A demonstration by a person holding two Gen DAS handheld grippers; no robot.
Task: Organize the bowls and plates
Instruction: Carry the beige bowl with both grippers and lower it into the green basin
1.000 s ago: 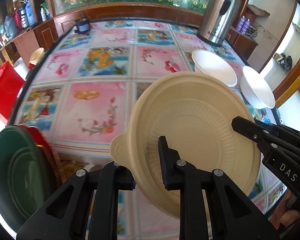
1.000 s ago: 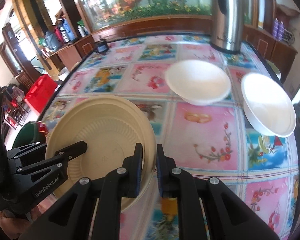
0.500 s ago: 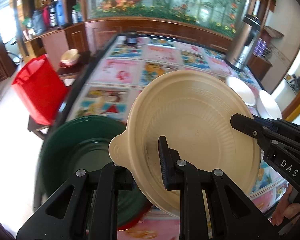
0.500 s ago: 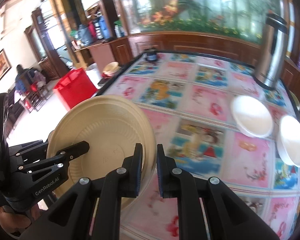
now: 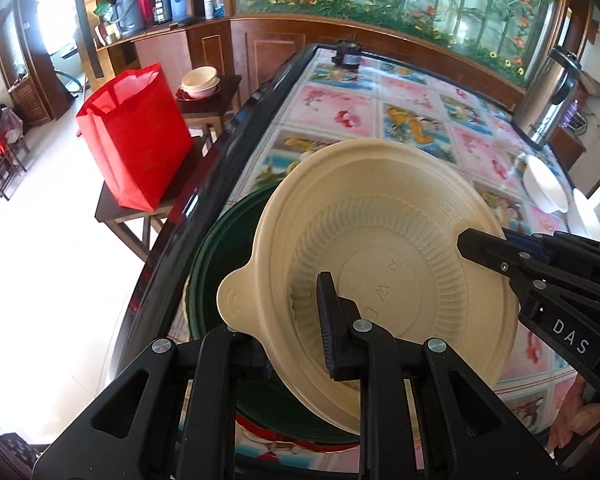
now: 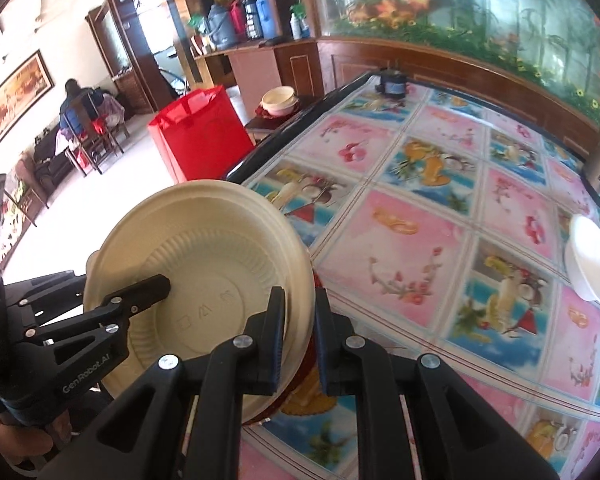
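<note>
Left hand-held gripper (image 5: 296, 322) pinching cream ribbed bowl (image 5: 384, 280), tab-handled.

The left gripper (image 5: 296, 320) is clamped on the near rim of a bowl (image 5: 384, 264) — one finger (image 5: 332, 320) inside the wall, the other outside and mostly hidden behind it. The right gripper (image 6: 300, 332) pinches the opposite rim between its nearly closed fingers (image 6: 274, 332). Both point forward and toward each other — each shows in the other's view. Part of a hand (image 5: 576, 424) shows under the right gripper.
</note>
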